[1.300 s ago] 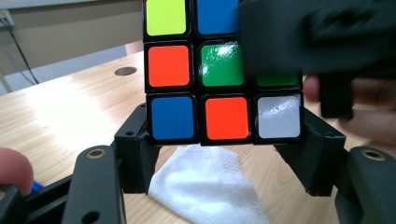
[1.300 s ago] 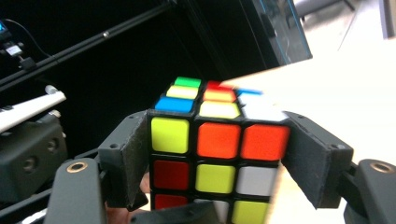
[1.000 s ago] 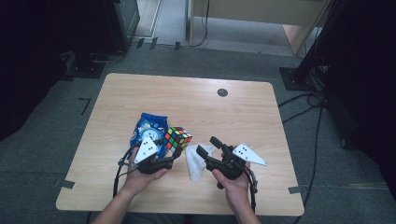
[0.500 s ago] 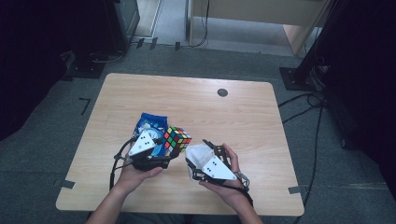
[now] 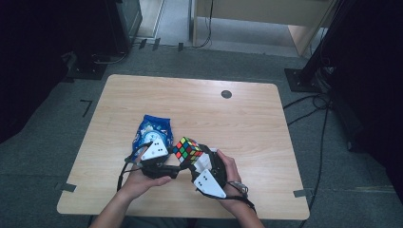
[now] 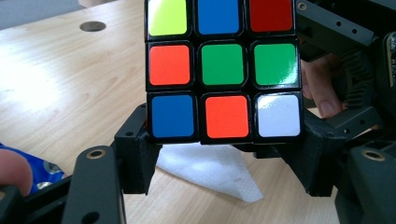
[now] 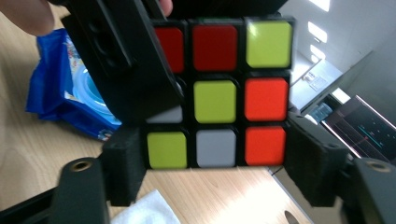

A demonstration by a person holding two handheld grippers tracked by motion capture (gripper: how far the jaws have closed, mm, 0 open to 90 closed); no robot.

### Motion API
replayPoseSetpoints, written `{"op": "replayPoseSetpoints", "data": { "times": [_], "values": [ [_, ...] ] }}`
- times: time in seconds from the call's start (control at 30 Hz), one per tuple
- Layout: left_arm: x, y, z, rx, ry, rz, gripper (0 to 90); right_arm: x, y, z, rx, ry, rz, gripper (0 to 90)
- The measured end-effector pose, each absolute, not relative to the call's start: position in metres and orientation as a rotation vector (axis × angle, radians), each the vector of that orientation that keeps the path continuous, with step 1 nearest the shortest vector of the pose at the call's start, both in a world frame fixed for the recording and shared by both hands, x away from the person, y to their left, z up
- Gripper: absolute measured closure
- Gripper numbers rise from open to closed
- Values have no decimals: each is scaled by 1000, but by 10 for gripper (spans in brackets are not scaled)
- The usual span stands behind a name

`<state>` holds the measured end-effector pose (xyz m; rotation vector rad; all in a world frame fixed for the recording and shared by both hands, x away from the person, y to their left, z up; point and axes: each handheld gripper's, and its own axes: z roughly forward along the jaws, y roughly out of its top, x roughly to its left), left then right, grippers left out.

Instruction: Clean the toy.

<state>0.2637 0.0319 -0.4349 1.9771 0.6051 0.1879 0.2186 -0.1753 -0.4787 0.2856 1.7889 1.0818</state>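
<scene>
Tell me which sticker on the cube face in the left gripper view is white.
The bottom-right sticker of the cube. It is the only white one; the others on that face are yellow, blue, red, orange and green.

- High view: fixed above the person's side, facing forward and down; takes in the whole table [image 5: 237, 114] from afar.
- Left gripper view: rides the left gripper [image 6: 224, 140], looking along its jaws, very close to the cube [image 6: 223, 70].
- Right gripper view: rides the right gripper [image 7: 215, 163], equally close.
- Shared: cube, white tissue [image 6: 210, 170], blue packet [image 7: 65, 88], tabletop.
</scene>
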Motion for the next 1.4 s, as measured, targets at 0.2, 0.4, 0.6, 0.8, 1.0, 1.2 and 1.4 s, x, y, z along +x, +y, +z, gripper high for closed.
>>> {"op": "replayPoseSetpoints", "data": {
  "times": [0.2, 0.4, 0.6, 0.8, 1.0, 1.2, 1.4],
  "values": [
    [266, 32, -436, 1972, 623, 139, 339, 218, -175, -479, 300, 1817, 1095, 348],
    [269, 37, -432, 1875, 647, 82, 305, 221, -180, -477, 367, 1852, 1122, 349],
    [274, 55, -425, 1719, 702, 50, 299, 235, -204, -483, 522, 1857, 1146, 349],
    [272, 30, -445, 1812, 729, 77, 314, 247, -240, -476, 709, 1787, 1188, 349],
    [263, -18, -476, 2015, 736, 245, 364, 250, -257, -476, 806, 1752, 1216, 349],
    [268, -42, -497, 2121, 788, 360, 466, 246, -260, -479, 838, 1761, 1229, 349],
    [272, -57, -511, 2197, 835, 454, 501, 242, -261, -482, 844, 1776, 1226, 349]
  ]
}}
